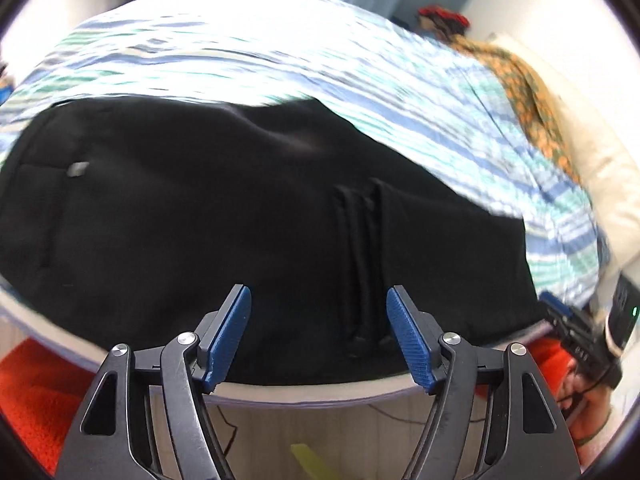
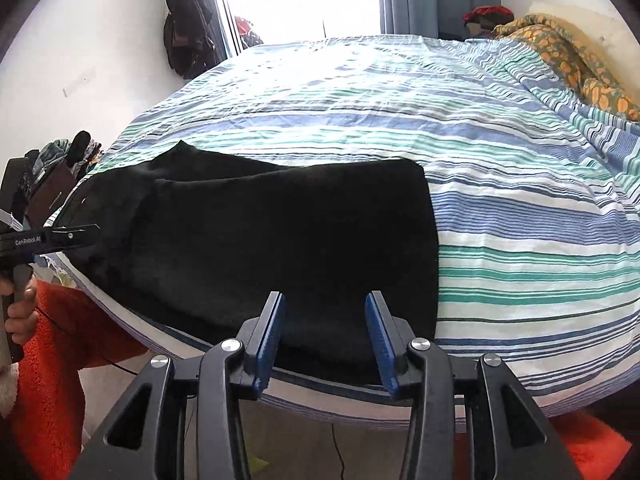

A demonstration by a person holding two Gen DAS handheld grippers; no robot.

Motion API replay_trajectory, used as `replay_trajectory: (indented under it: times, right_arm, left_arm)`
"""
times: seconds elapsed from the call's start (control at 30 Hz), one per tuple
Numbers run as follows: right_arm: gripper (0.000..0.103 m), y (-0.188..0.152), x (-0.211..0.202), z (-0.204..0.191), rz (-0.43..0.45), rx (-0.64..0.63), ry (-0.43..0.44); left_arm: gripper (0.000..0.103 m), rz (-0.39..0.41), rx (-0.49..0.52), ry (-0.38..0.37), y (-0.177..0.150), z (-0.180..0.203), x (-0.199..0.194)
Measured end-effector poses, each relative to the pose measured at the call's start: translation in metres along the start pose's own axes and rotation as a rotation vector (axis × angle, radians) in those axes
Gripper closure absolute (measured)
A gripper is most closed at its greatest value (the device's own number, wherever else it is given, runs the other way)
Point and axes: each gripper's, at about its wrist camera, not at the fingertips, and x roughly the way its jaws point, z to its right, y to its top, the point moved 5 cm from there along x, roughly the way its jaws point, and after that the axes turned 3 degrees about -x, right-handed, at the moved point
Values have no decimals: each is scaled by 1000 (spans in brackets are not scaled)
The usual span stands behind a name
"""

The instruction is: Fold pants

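Note:
Black pants (image 1: 208, 208) lie folded flat on the striped bed, near its front edge; they also show in the right wrist view (image 2: 260, 232). My left gripper (image 1: 318, 292) is open and empty, hovering over the pants' near edge beside some vertical creases. My right gripper (image 2: 324, 298) is open and empty, over the near right part of the pants. The left gripper shows from the side in the right wrist view (image 2: 94, 227); the right gripper shows at the right edge of the left wrist view (image 1: 554, 302).
The bed has a blue, green and white striped cover (image 2: 500, 208). An orange patterned blanket (image 2: 580, 68) lies at its far right. An orange rug (image 2: 52, 380) covers the floor in front. Dark clothes (image 2: 184, 28) hang on the wall.

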Motion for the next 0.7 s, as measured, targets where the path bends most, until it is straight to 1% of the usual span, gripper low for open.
replay_trajectory:
  times: [0.13,0.2,0.23,0.3,0.37,0.4,0.43,0.5,0.53,0.6,0.7]
  right_arm:
    - [60,9,-6,0,31,4,-6]
    - [59,11,-7,-2,36,-3,0]
    - [59,14,-5,-3,35,-11,2]
    - [59,14,-3,-9,30,-27,10]
    - [59,15,0,-16,27,-40,19]
    - [59,15,0,-19,24,-47,24]
    - [59,15,0,-21,23,-53,28]
    - [59,14,2,-25,18,-64,33]
    - [59,13,2,-26,16,-68,35]
    - [59,12,1,-28,14,-76,37]
    - [59,11,0,-28,13,-82,38]
  left_arm:
    - [30,84,-139,120,13,-52,-26]
    - [30,131,-240,180,15,-84,-40]
    - [30,157,-310,209,14,-104,-48]
    - [30,200,-463,224,10,-142,-61]
    - [30,226,-575,199,5,-173,-68]
    - [31,232,-616,171,3,-183,-68]
    - [32,238,-641,127,3,-191,-68]
    - [33,248,-651,27,8,-197,-66]
    - [37,252,-648,-9,11,-201,-64]
    - [37,256,-648,-39,17,-208,-58]
    - [36,211,-694,-74,12,-225,-43]
